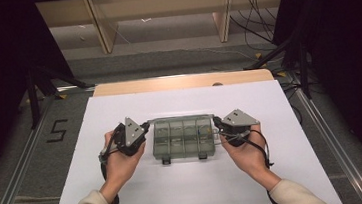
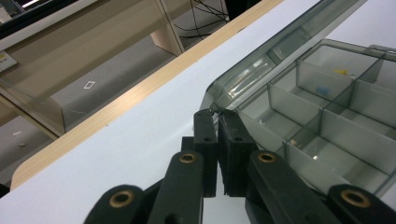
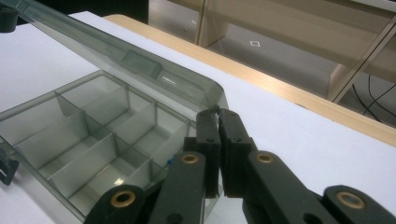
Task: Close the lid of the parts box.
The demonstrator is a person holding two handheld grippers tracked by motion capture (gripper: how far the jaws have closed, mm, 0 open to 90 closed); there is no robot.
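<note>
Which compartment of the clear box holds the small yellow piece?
In the left gripper view, the far corner compartment of the clear box, beside the raised lid, holds a yellow piece; its neighbour holds something blue.

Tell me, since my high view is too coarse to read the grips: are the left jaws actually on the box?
Observer: Yes. In the left gripper view, the left gripper has its jaws shut on the thin corner edge of the clear lid.
Operator: And the right one?
Observer: Same. The right gripper has its jaws shut on the lid's other corner.
Operator: Is the lid down?
Observer: No. It stands raised above the compartments of the box.
</note>
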